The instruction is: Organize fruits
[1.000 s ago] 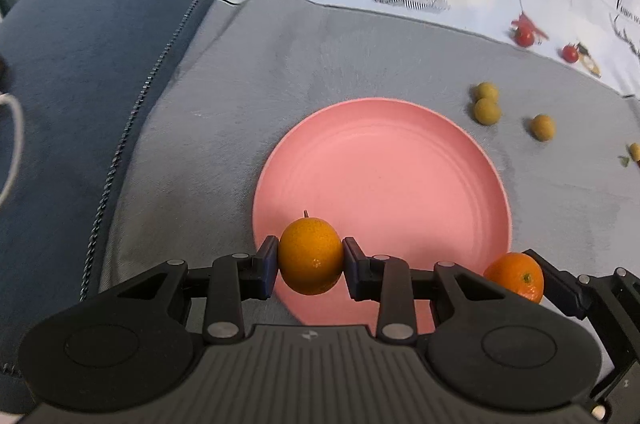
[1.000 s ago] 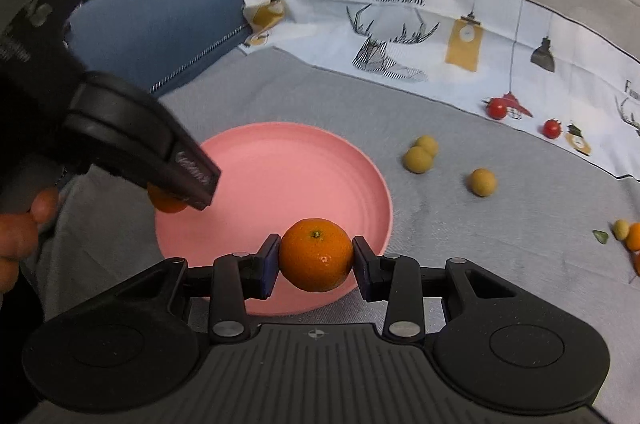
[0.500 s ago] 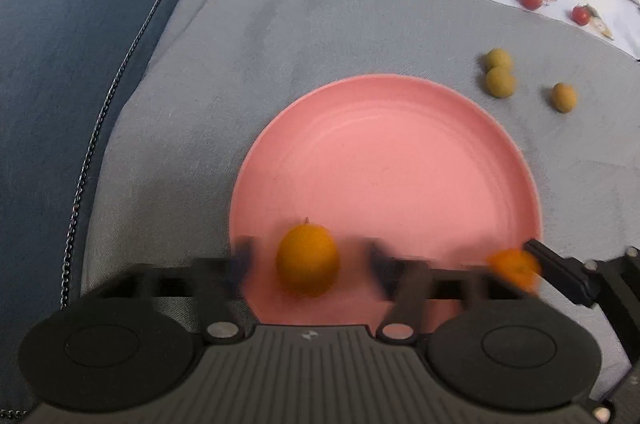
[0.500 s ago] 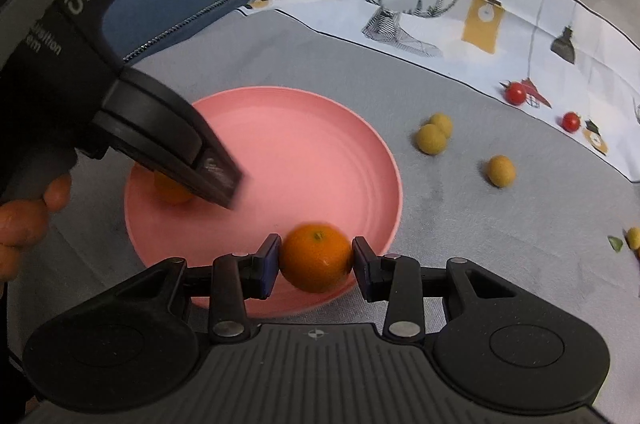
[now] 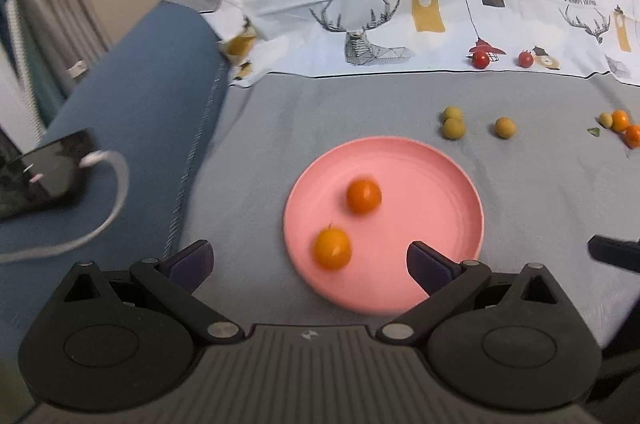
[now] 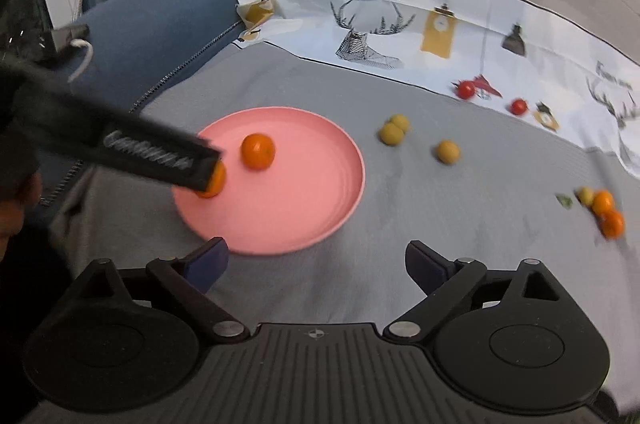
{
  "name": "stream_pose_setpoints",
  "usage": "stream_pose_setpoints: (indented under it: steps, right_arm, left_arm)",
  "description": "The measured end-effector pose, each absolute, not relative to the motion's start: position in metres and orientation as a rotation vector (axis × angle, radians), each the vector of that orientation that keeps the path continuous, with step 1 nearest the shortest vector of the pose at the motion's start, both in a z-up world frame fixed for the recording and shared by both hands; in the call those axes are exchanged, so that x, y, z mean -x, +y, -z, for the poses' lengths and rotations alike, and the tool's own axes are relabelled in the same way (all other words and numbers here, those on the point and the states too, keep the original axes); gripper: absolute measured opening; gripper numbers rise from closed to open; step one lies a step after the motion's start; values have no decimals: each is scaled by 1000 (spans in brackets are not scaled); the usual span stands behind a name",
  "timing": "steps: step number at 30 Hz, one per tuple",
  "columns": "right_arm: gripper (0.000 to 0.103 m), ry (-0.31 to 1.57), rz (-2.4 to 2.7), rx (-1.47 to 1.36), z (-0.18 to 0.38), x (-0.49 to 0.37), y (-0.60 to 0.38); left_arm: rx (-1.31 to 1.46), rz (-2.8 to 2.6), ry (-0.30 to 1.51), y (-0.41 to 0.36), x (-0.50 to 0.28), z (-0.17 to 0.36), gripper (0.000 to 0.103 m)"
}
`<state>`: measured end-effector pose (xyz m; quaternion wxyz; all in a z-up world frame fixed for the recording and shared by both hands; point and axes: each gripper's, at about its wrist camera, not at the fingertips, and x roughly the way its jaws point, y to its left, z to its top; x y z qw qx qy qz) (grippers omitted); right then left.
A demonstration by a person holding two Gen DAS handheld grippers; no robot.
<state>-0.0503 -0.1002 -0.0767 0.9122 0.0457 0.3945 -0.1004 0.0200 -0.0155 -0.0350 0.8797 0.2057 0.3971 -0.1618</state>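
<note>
Pointing down at the gray cloth, the left gripper (image 5: pixel 310 262) is opening wide with nothing in it. So is the right gripper (image 6: pixel 316 262). Two oranges (image 5: pixel 363 196) lie apart on the pink plate (image 5: pixel 440 184). To its right sit three yellow-green fruits (image 5: pixel 453 128), two cherry tomatoes (image 5: pixel 480 59) and more oranges (image 6: pixel 612 222).

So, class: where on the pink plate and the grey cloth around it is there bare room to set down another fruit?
The pink plate is bare on its right and far parts; two oranges fill its left side. The grey cloth between plate and printed cloth is bare. Beyond the plate's right edge it is crowded: three yellow-green fruits, further right more small fruits.
</note>
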Motion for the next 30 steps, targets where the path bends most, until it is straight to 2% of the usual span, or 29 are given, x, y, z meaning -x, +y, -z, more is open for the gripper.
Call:
stream_pose_setpoints:
  steps: [4,13,30]
  right_arm:
    - [97,786,205,-122,57,76,-86]
    - [100,619,177,4,12,127,-45]
    - [102,454,198,16,-21,192,-28]
  left_arm:
    - [-407,294,822,11,12,18,103]
    - [-357,233,770,53,63,-11,103]
    - [-339,231,652,67,130,-45,103]
